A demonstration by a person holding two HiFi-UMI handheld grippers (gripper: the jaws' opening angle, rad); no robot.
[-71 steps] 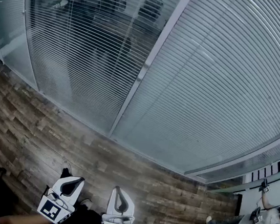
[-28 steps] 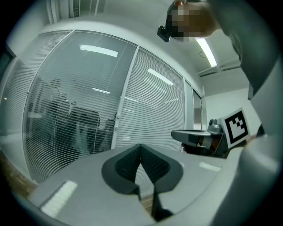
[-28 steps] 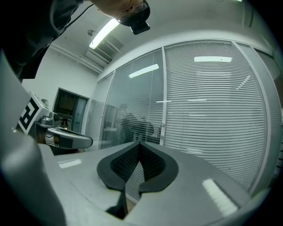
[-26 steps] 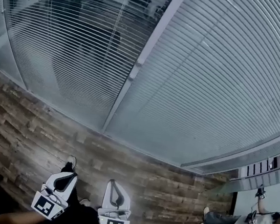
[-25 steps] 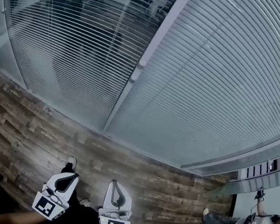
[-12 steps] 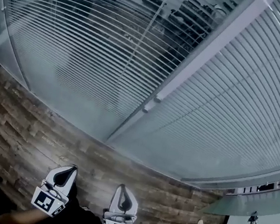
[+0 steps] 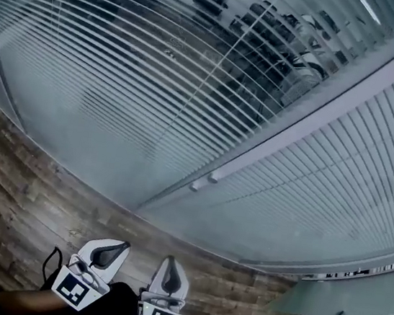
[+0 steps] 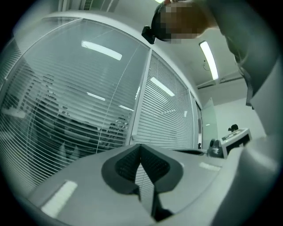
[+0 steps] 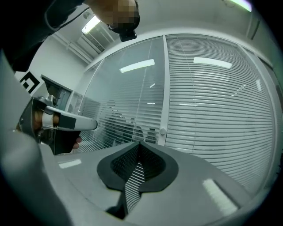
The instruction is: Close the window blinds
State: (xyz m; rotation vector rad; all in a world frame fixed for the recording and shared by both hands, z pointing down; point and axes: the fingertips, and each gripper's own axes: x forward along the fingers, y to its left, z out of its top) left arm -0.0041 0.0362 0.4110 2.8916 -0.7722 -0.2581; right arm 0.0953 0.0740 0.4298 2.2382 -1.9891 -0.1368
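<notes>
Both your grippers are empty, fingers pressed together: the left gripper (image 7: 117, 247) and the right gripper (image 7: 170, 262) sit low over the floor (image 7: 23, 201) and point at the glass wall. The one left to close is the left blind (image 7: 124, 55), whose slats lie flat enough that chairs show through; the right blind (image 7: 337, 195) is already shut. Between them stands the post (image 7: 303, 124), its long axis running from floor to ceiling. On it are small knobs (image 7: 194, 186), which I take for the slat control, though that is a guess. They lie ahead of and above your fingers, well apart from both. The right gripper looks the nearer: in the right gripper view a knob sits just up and right of the fingertips. You'd have to open those fingers first, then reach forward and up
</notes>
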